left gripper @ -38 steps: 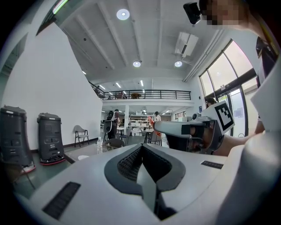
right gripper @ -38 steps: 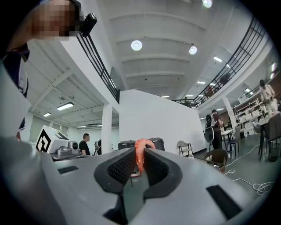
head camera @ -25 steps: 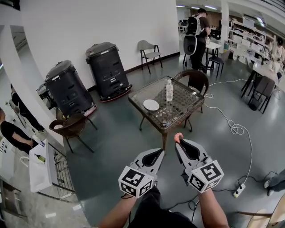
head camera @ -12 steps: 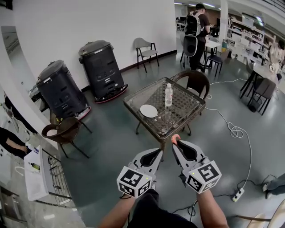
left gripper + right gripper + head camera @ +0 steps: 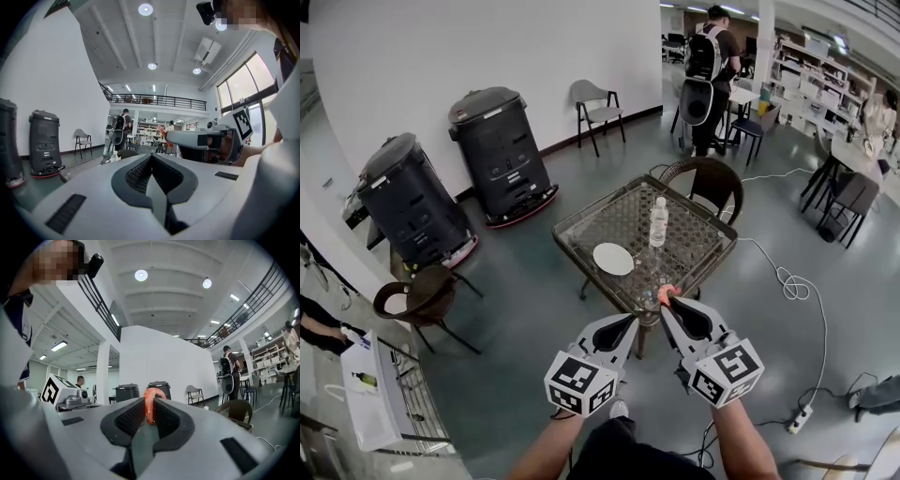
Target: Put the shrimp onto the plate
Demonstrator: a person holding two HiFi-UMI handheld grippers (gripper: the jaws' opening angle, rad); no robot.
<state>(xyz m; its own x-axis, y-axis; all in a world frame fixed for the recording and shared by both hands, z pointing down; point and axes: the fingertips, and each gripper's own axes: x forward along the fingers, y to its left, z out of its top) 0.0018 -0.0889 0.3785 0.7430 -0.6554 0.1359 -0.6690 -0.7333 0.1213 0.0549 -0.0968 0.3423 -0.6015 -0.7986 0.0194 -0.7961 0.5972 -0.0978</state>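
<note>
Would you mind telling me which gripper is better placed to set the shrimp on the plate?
Right: the right gripper grips the shrimp; the left gripper is shut on nothing. The plate sits ahead on the table.

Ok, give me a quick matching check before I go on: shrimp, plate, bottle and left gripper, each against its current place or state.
Things:
1. shrimp
2. plate
3. bottle
4. left gripper

States:
A. jaws together, nothing between them
B. standing upright on the table
C. clamped in the jaws of the right gripper
D. lying bare on the table

Pairs: 1-C, 2-D, 3-B, 4-A
</note>
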